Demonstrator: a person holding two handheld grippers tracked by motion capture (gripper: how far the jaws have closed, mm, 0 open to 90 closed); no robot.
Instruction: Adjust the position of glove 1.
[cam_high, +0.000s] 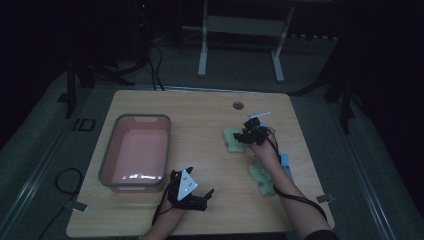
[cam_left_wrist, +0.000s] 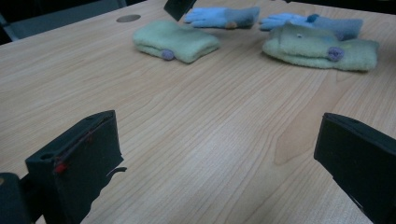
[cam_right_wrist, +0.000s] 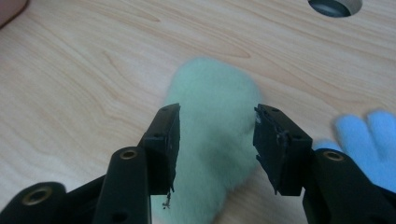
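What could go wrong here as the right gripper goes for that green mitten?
The right gripper straddles the far green mitten; soft fleece may bunch, so the jaws could pinch just the top layer. A blue glove lies right beside it and might get snagged. The tub sits across the table, so a weak grip could drop the mitten on the way.

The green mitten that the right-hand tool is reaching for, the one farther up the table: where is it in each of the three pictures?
High view: the green mitten lies right of centre, just left of the right gripper.
Left gripper view: upper left of centre, folded flat on the wood.
Right gripper view: centre, between the two black jaws.
Shared landmark: the round hole in the table, just beyond the mitten.
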